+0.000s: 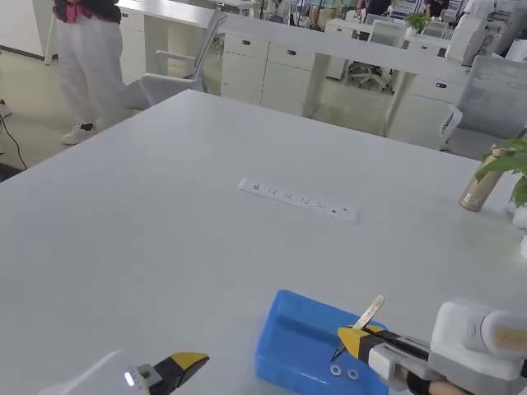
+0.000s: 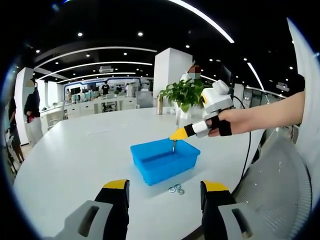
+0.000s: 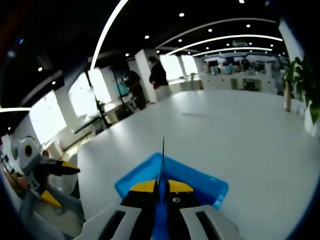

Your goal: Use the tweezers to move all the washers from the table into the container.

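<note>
Over the white table (image 1: 165,206), right tongs (image 1: 352,339) pinch tweezers (image 1: 371,312) tip-down above the container (image 1: 284,329); left tongs (image 2: 165,186) gape empty.

One blue container (image 1: 273,346). One pair of tweezers (image 1: 370,313). Two grippers: left gripper (image 1: 198,362), right gripper (image 1: 346,339). Three washers (image 2: 176,189) countable in the left gripper view, two in the head view. One power strip (image 1: 298,200). One metal bottle (image 1: 478,188).
</note>
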`<state>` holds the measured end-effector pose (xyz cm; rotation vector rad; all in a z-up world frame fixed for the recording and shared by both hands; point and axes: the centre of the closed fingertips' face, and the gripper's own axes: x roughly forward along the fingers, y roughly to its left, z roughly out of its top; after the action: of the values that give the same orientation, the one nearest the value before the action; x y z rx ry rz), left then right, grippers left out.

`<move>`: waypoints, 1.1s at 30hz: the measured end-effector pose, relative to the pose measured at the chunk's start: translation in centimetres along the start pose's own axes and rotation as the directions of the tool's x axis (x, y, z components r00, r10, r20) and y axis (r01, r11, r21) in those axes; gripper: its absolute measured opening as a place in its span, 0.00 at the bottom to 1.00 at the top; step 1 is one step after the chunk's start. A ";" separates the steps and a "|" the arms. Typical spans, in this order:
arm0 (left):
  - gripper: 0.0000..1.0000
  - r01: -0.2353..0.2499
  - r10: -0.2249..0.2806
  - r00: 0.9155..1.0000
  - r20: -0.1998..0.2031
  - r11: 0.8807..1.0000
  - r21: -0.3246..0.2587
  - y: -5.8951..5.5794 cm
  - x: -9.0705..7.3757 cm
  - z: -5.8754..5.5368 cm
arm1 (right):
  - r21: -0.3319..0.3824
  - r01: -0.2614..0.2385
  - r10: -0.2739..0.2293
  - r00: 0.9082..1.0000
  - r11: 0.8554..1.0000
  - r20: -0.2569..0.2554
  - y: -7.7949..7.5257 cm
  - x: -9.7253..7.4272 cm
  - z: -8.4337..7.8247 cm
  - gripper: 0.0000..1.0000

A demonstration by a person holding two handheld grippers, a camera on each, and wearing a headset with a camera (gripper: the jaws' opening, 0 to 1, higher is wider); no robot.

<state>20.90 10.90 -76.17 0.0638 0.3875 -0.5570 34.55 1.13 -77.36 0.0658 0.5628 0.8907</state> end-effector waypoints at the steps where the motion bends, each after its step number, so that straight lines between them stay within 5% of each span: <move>1: 0.56 0.000 0.000 1.000 0.000 1.000 0.001 0.0 0.0 0.0 | 0.004 -0.006 0.006 1.000 1.000 0.010 0.2 -0.1 0.2 0.03; 9: 0.56 0.002 -0.002 1.000 -0.004 1.000 0.000 -0.1 0.0 0.0 | 0.016 -0.042 0.041 0.998 0.999 0.037 1.4 -0.7 0.9 0.03; 15: 0.55 0.003 -0.003 1.000 -0.010 1.000 0.003 -0.1 0.0 -0.1 | 0.033 -0.100 0.098 0.993 0.994 0.063 3.7 -1.2 1.2 0.03; 23: 0.54 0.005 -0.005 1.000 -0.015 1.000 0.005 -0.1 0.0 -0.2 | 0.064 -0.188 0.187 0.982 0.980 0.023 6.0 -0.8 -0.8 0.03; 29: 0.53 0.007 -0.007 1.000 -0.019 1.000 0.004 -0.1 0.0 -0.3 | 0.045 -0.206 0.207 0.978 0.978 -0.031 7.2 -0.3 -2.6 0.03; 33: 0.53 0.008 -0.008 1.000 -0.013 1.000 -0.001 -0.1 0.0 -0.2 | 0.058 -0.208 0.212 0.974 0.976 -0.083 7.6 0.2 -5.2 0.03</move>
<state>20.79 10.86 -76.41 0.0653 0.4006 -0.5645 26.67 5.22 -79.78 0.1324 0.6691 1.0904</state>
